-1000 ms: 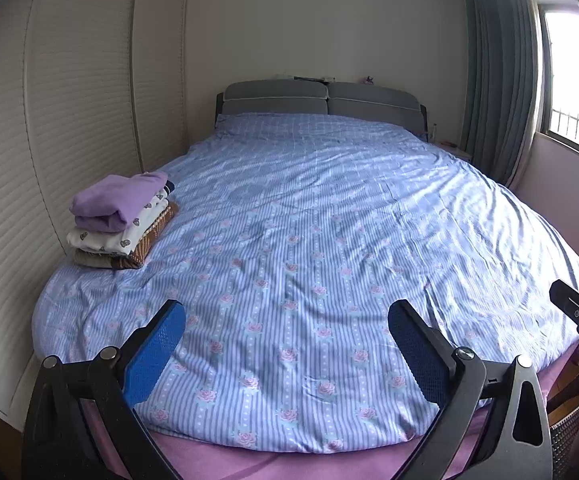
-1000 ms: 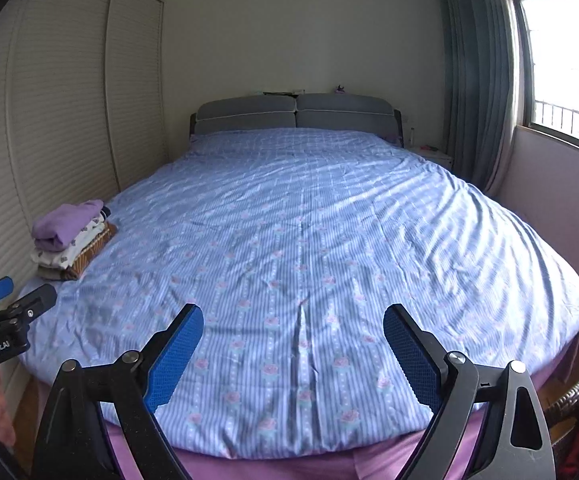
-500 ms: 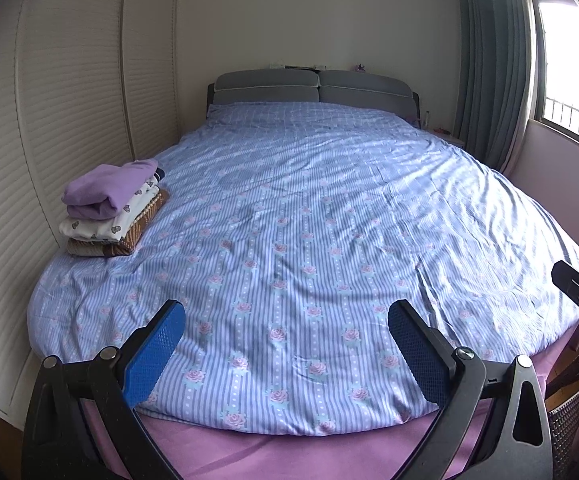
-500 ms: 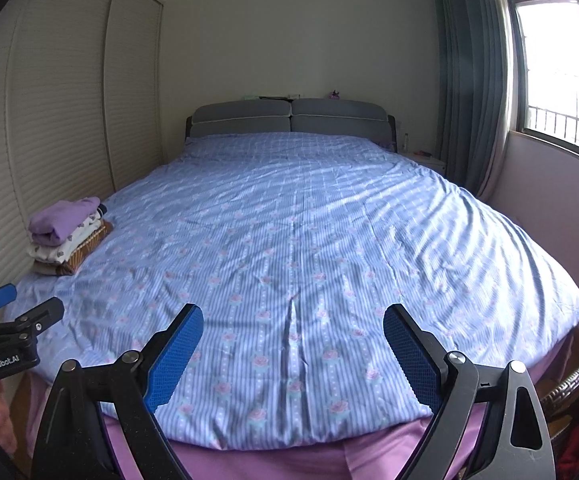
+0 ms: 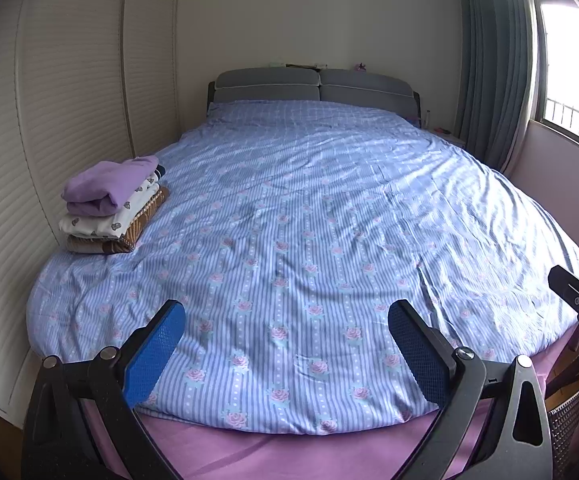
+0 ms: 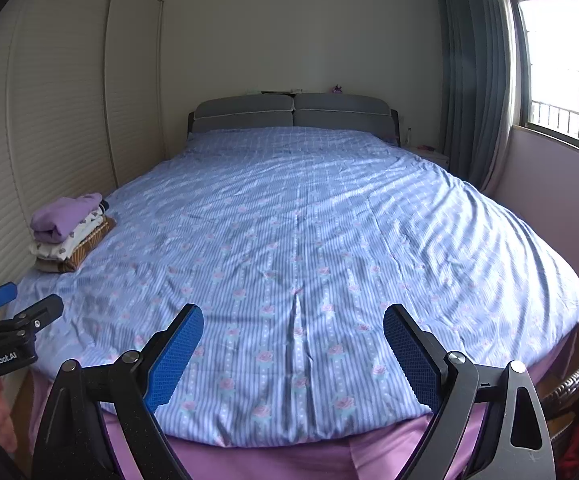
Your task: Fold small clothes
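Big blue floral bed (image 5: 309, 220) fills both views, its cover spread flat with only light wrinkles and no loose garment lying on it. Over at nine o'clock by the louvred wardrobe doors (image 5: 49, 120) sits the stack of folded clothes (image 5: 115, 204), purple piece on top, patterned white under it, brown at the bottom. That looks like the job largely done; whether more waits in the wicker basket (image 5: 569, 420) at four o'clock, I cannot tell. Left gripper (image 5: 285, 344) hangs at six o'clock off the foot of the bed, jaws wide apart and empty. Right gripper (image 6: 293, 344), same story: spread, holding nothing. Compared with a second ago, both have pulled back and more pink undersheet (image 5: 289, 456) shows.
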Motion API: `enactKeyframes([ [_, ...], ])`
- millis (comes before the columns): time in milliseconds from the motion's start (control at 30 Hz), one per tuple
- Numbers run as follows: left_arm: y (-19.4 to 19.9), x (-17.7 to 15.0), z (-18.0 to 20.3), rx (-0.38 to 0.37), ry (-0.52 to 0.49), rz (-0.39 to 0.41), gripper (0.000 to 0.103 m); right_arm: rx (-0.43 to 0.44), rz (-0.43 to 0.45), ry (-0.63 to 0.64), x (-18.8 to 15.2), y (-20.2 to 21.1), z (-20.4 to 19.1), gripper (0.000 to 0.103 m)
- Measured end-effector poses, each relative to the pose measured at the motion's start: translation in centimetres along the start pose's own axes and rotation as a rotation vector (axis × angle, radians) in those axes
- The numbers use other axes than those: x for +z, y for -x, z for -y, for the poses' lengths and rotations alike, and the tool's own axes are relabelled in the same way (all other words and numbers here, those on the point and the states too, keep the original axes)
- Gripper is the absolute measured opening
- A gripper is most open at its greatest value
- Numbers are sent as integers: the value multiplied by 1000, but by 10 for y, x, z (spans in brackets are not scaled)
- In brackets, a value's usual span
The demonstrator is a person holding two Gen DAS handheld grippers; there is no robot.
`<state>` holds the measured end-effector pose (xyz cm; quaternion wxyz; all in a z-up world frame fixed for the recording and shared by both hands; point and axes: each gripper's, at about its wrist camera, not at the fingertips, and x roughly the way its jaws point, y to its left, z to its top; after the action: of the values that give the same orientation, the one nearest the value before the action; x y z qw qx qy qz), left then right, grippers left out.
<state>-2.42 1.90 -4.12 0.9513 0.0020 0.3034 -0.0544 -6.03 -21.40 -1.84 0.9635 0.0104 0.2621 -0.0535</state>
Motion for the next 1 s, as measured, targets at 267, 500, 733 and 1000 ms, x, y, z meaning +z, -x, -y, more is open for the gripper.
enactKeyframes([
  [267, -1, 0, -1, 1, 0, 0, 103, 1, -1, 1, 0, -1, 0, 92],
  [500, -2, -1, -1, 0, 0, -2, 103, 2, -2, 0, 0, -1, 0, 92],
  [733, -2, -1, -1, 1, 1, -2, 103, 3, -2, 0, 0, -1, 0, 92],
  [1000, -2, -2, -1, -3, -1, -3, 103, 4, -4, 0, 0, -1, 1, 92],
])
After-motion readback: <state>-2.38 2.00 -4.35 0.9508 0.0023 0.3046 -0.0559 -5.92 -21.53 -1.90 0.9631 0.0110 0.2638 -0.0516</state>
